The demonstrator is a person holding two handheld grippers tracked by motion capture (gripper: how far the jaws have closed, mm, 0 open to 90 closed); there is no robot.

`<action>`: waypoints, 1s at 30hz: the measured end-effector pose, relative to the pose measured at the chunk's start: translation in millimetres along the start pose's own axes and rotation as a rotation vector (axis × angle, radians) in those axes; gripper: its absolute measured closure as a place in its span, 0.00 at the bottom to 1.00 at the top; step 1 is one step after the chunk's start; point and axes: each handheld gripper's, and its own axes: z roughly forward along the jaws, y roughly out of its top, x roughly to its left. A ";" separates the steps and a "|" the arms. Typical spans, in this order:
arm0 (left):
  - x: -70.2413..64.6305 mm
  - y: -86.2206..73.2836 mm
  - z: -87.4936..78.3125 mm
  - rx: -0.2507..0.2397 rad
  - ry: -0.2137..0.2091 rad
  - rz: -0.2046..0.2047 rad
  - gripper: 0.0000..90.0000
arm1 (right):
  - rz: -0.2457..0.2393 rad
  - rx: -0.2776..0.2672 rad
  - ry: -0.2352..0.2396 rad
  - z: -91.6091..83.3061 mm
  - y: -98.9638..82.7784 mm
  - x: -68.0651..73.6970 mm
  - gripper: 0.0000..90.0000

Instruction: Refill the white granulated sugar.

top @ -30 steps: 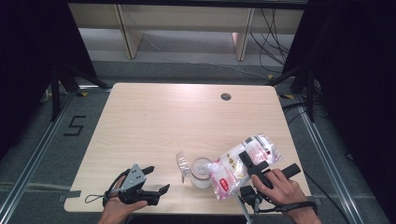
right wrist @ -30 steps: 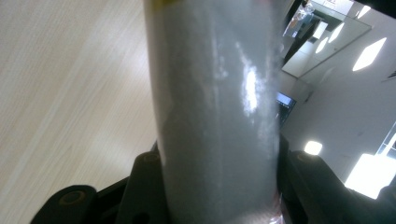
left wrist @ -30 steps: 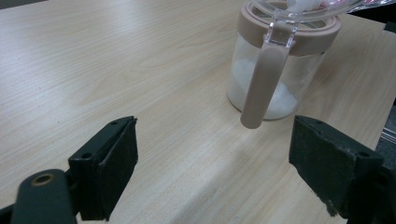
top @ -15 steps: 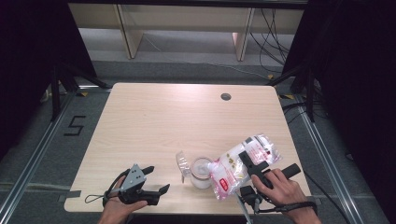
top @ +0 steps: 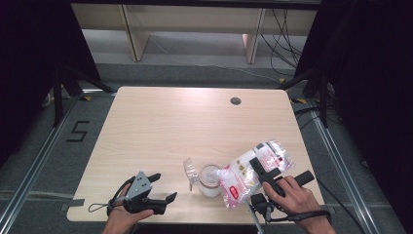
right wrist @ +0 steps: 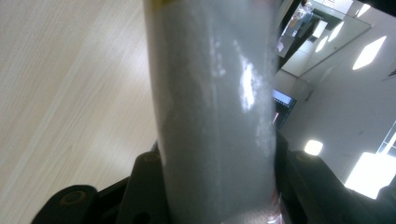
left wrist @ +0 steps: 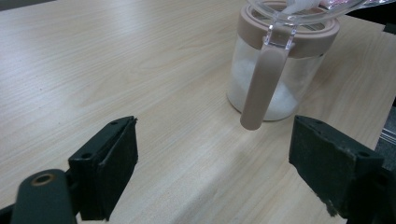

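My right gripper [top: 260,170] is clamped on a clear plastic bag [top: 253,170] with white contents; in the right gripper view the bag [right wrist: 215,112] stands as a pale, glossy column pressed between both black jaws. From above, the bag lies tilted, its lower end leaning over the open mouth of a small jar [top: 209,179] and its upper end pointing away toward the table's right edge. The bag carries a red label and red printing, but I cannot read any of the writing.

The jar stands upright near the front edge of the table, between my two hands. In the left gripper view the jar [left wrist: 275,74] has clear walls, a beige collar around the top and a beige handle [left wrist: 262,88] hanging down its side, with white grains heaped at the bottom. Its clear lid [top: 190,169] is flipped up on the side toward my left hand. I see no label on the jar.

My left gripper [top: 155,192] rests low at the front left of the table, well apart from the jar and pointing toward it. Its jaws stand wide open with bare wood between them, holding and touching nothing.

The light wooden table [top: 195,122] has a small round dark hole [top: 235,101] near its far right corner. On the floor to the left, a dark mark [top: 78,131] reads as the figure 5.
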 end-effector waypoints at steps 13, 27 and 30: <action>0.8 -0.5 1.1 -0.006 -0.006 -0.001 0.17 | -0.001 -0.001 -0.001 -0.2 -0.1 -0.1 0.72; 0.3 -0.5 0.3 0.004 -0.001 0.004 0.17 | 0.003 0.003 -0.003 -1.8 -1.7 -1.3 0.73; 0.1 -0.1 0.3 0.007 0.000 0.003 0.17 | -0.020 -0.011 -0.002 -0.5 -1.1 -2.8 0.73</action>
